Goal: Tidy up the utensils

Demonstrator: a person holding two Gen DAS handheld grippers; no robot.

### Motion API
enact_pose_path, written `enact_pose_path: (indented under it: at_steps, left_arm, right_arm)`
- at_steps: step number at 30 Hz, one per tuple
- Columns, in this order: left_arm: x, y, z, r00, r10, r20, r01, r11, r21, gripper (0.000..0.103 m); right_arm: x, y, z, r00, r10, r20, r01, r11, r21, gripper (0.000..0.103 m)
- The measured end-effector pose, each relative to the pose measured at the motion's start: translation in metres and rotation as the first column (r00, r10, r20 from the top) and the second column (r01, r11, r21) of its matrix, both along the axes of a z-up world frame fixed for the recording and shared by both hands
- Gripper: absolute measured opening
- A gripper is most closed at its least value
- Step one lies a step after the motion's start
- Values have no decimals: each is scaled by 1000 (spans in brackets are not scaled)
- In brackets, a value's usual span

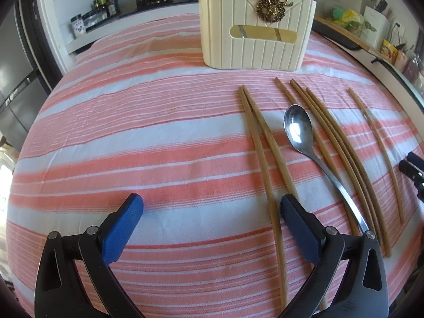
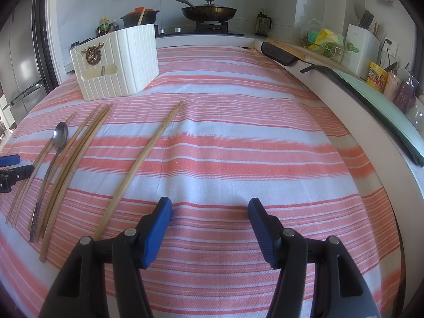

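Observation:
Several wooden chopsticks (image 1: 267,164) and a metal spoon (image 1: 299,132) lie on the striped cloth (image 1: 132,137), to the right in the left wrist view. A cream utensil holder (image 1: 254,31) with a gold ornament stands behind them. My left gripper (image 1: 212,206) is open and empty, its right finger just beside the nearest chopstick pair. In the right wrist view the spoon (image 2: 60,135) and chopsticks (image 2: 76,164) lie at the left, one single chopstick (image 2: 143,164) nearer. My right gripper (image 2: 209,206) is open and empty over bare cloth. The holder (image 2: 119,63) stands far left.
A stove with a pan (image 2: 209,12) and a pot (image 2: 137,17) is behind the table. A counter edge (image 2: 371,122) with jars, a knife block and bags runs along the right. A fridge (image 2: 18,74) stands at the left.

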State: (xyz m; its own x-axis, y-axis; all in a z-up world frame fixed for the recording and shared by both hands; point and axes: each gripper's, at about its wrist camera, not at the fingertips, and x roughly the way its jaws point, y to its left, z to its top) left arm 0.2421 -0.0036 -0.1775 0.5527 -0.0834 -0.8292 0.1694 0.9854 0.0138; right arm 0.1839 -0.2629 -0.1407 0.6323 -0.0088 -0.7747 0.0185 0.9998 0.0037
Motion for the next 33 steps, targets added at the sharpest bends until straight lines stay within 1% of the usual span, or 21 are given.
enact_pose_path:
  at_steps: [2,5,6,8,9,10,12,15,17,18,19,20,21,22,23,24,25,28,33]
  left_arm:
    - [5,0,-1,1000,-1,9,1,1000,-7,103]
    - [9,4,-2,1000,7,12,-7,1000,-25,103]
    - [8,4,-2,1000,9,14,-9,1000,-23,103]
    - [7,3,-2,1000,17,18,-17,1000,-19,103]
    - [7,3,-2,1000,21,18,-21,1000,-19,103]
    - [7,3,-2,1000,24,18,-23,1000,-19,103]
    - [7,2,-2,999,27,17,-27,1000,-16,103]
    - [5,1,-1,999,41,16,-41,999,-3,103]
    - [2,1,0,998,57,7,-58,998,14,103]
    - [-1,2,1,998,61,0,-61,998,17,100]
    - [-5,2,3,998,58,-2,-58,998,7,90]
    - [-10,2,5,999,48,-2,-48,999,-4,84]
    - [-14,-1,7,999,41,4,-41,999,5,72]
    - [-17,-3,9,999,30,10,-30,999,12,55]
    - [-20,-6,10,1000,14,9,-14,1000,8,43]
    - [-21,-8,11,1000,6,7,-6,1000,5,23]
    - [-23,-11,12,1000,5,8,-5,1000,13,7]
    - [-26,-12,12,1000,13,19,-14,1000,24,5]
    - [-40,10,14,998,60,-13,-61,998,-30,4]
  right_arm:
    - [0,-1,0,1000,-1,1,1,1000,10,61]
    - [0,-7,3,1000,-14,-5,14,999,50,61]
    - [0,-9,5,1000,-25,-15,26,996,85,61]
    - [1,-8,9,999,-20,-36,26,982,185,61]
    - [2,-2,11,999,-4,-43,13,977,213,61]
    - [3,6,12,999,20,-48,-9,976,219,61]
    - [9,28,15,995,84,-54,-71,977,199,61]
    - [22,59,13,983,164,-80,-152,979,135,61]
    - [31,69,7,979,174,-109,-164,982,95,59]
    - [33,73,6,979,171,-110,-164,984,65,55]
    - [35,76,6,980,170,-106,-168,985,28,41]
    - [36,78,6,979,176,-106,-176,984,11,29]
    - [38,77,7,978,176,-112,-176,984,16,21]
    - [38,74,8,979,170,-116,-169,985,16,12]
    - [39,73,8,978,169,-119,-168,986,13,11]
    - [39,72,8,978,170,-121,-170,985,9,10]
    - [39,67,8,978,169,-122,-169,986,5,10]
    - [35,61,10,977,169,-129,-172,985,-10,9]
    - [14,46,12,971,178,-160,-181,983,-3,8]
